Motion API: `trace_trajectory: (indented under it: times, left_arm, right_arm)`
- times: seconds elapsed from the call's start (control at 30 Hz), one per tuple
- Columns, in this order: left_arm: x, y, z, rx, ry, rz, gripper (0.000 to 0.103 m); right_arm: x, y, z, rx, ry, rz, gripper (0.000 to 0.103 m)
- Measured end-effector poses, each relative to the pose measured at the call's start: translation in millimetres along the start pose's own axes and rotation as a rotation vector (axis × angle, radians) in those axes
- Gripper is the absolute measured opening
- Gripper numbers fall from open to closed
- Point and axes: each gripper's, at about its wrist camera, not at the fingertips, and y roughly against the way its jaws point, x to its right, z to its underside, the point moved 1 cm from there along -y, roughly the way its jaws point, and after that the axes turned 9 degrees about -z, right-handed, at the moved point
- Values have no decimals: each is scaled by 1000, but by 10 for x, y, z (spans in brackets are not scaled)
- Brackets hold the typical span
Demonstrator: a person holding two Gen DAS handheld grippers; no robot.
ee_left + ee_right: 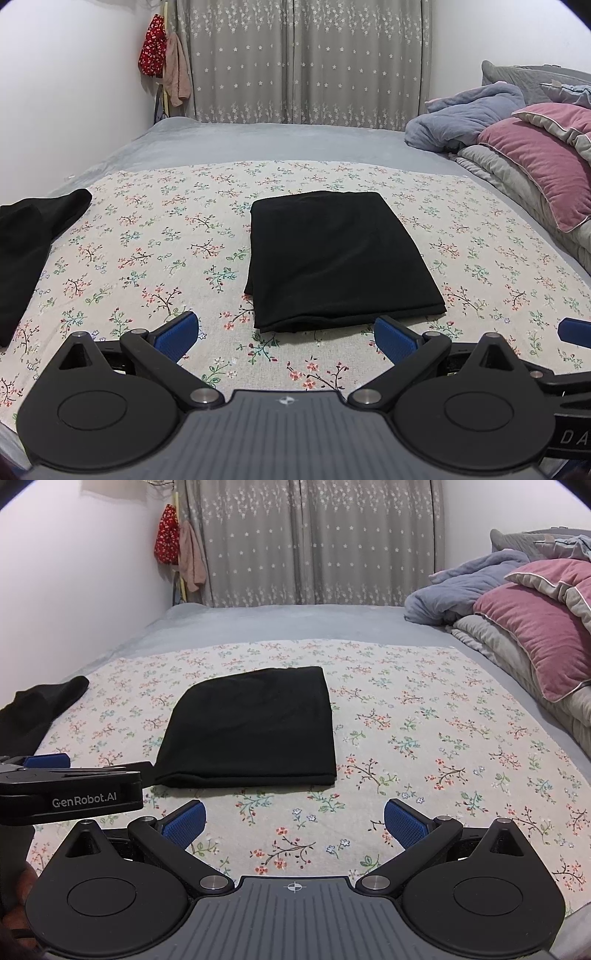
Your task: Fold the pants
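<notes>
Bed (192,140) w/ floral cloth (155,240): folded black pants (340,258) lie flat dead ahead of the left hand-held gripper (286,338), ahead-left of the right hand-held gripper (294,821); long axis prob. runs away from both. Both spread wide, holding nothing; left is nearer.

L gripper (284,338) and R gripper (294,821) both level, side by side, jaws wide apart, holding nothing.

Both wrist views sit low over the bed (184,229), facing the curtain (303,59); both share the nearby folded pants (340,258).
</notes>
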Motion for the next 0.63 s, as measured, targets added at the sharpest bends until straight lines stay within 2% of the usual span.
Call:
trace_trajectory:
  times: [0.63]
  left_arm:
    - [35,32,18,27,-26,10,93]
  right_arm:
    - [29,-7,-6,3,11,-2,103]
